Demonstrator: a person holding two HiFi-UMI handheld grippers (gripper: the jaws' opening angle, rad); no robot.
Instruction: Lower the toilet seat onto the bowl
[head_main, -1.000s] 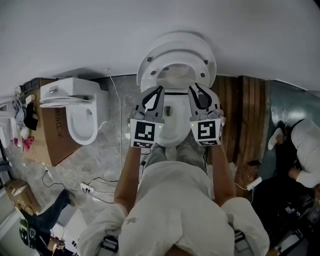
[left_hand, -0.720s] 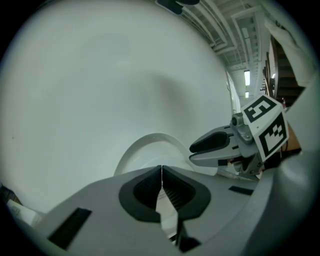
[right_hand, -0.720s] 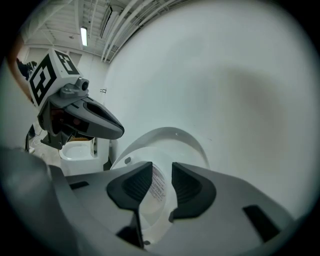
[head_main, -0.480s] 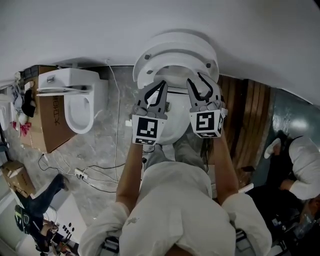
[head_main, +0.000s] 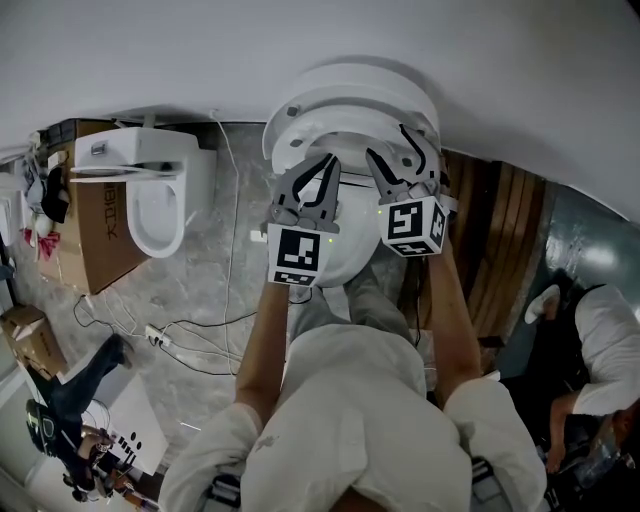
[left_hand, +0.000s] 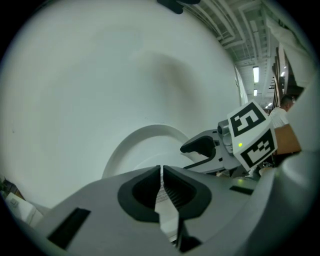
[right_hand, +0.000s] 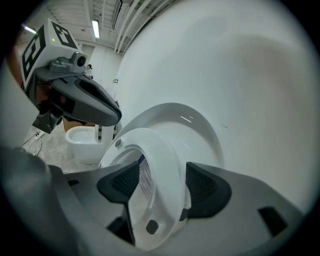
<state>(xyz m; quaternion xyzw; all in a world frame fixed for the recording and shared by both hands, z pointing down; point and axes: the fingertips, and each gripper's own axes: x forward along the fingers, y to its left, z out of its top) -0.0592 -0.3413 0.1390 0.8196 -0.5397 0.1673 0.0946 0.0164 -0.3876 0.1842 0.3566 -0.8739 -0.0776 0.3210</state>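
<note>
White plastic, the toilet seat (right_hand: 165, 150) stands raised and tilted, not yet down on the bowl (head_main: 348, 255). We see it between the jaws of the right gripper (head_main: 392, 148), which have just been opening and are spread wide. Beside it, the left gripper (left_hand: 161, 171) keeps its jaws pressed together, empty.
</note>
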